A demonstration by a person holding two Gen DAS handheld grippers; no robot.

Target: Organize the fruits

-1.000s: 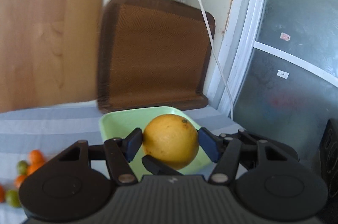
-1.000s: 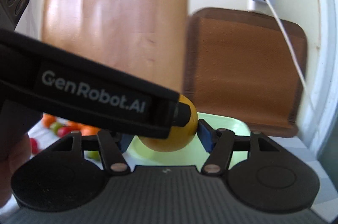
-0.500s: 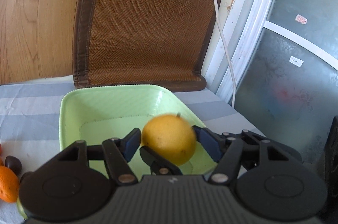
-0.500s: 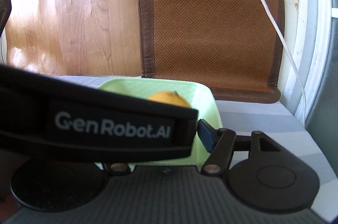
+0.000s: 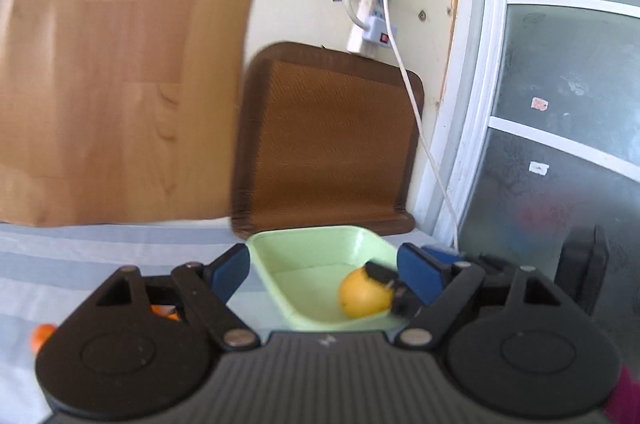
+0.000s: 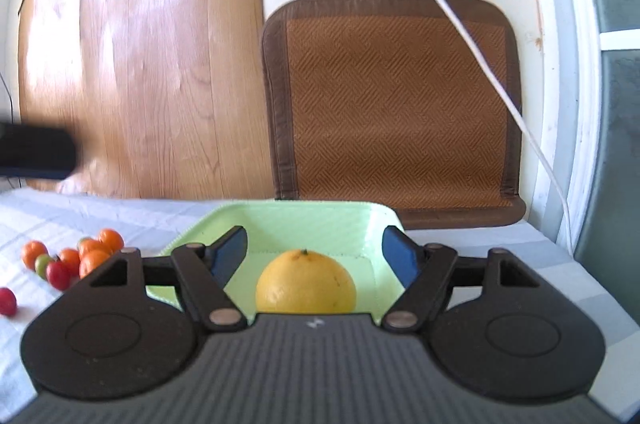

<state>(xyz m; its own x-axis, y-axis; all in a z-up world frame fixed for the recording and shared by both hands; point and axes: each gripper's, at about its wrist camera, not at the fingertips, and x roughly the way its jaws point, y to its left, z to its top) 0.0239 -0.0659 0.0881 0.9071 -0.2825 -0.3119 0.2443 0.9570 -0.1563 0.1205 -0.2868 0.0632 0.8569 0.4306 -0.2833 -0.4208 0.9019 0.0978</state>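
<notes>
left wrist view: the left gripper (image 5: 322, 266) has its jaws opening, and nothing is pressed between the blue pads (image 5: 230, 270). the orange (image 5: 366, 294) lies in the green tray (image 5: 308, 244), ahead of the fingers and closer to the right pad, apart from it. a black tip of the right gripper touches or covers the right side of the fruit; which of the two i cannot tell, because the picture is blurred. a few small fruits (image 5: 42, 334) show low at the left, behind the left finger. no writing can be read here.

right wrist view: the right gripper (image 6: 314, 254) also has its jaws opening, wide, with the orange (image 6: 306, 282) between the pads (image 6: 230, 252) but not touched by either. the fruit sits in the tray (image 6: 352, 220), just ahead of the fingers and centred. it is round, so no long axis matters. the right gripper seems nearer to it. the small fruits (image 6: 76, 256) lie on the cloth (image 6: 480, 240) well left of the left finger; i judge they are the next to collect. no brand or label is readable.
</notes>
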